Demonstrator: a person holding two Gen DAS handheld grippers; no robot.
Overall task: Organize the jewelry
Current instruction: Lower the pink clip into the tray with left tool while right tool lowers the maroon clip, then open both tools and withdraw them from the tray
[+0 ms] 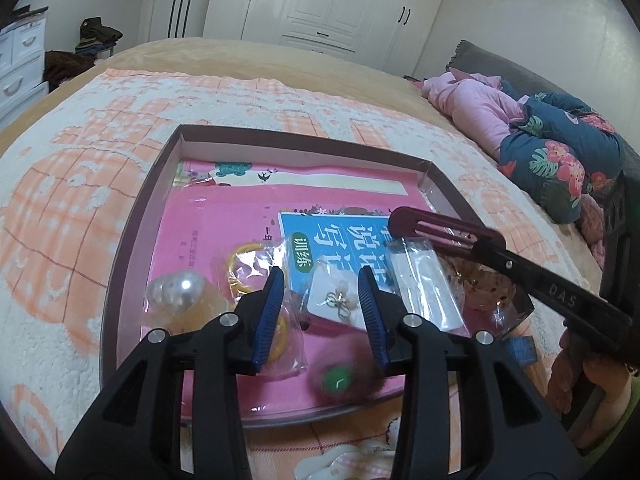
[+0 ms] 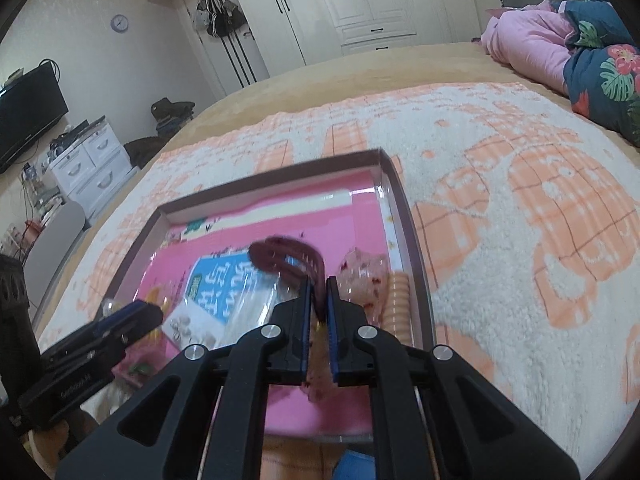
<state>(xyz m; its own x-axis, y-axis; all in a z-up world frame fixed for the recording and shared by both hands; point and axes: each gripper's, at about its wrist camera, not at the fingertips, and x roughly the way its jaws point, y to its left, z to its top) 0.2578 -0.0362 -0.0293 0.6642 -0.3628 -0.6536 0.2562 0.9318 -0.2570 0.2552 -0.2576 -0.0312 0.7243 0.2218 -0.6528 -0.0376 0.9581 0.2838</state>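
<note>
On the bed, a shallow box point(image 1: 132, 216) holds the jewelry, so the small pieces stay corralled on its pink lining; at its left lie a pearl piece point(image 1: 180, 288) and a bagged yellow bangle point(image 1: 244, 268). The left gripper point(image 1: 322, 312) hovers with fingers spread and empty over a bagged earring card point(image 1: 340, 300), probably its next pick; further right, the right gripper point(image 2: 318, 308) has its fingers clenched on a dark red hair clip point(image 2: 288, 258), lifted above the box.

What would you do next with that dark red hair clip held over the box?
Probably lower the hair clip onto a bare pink patch of the box. The right gripper pinches it above bagged items, while the left gripper hovers open.
</note>
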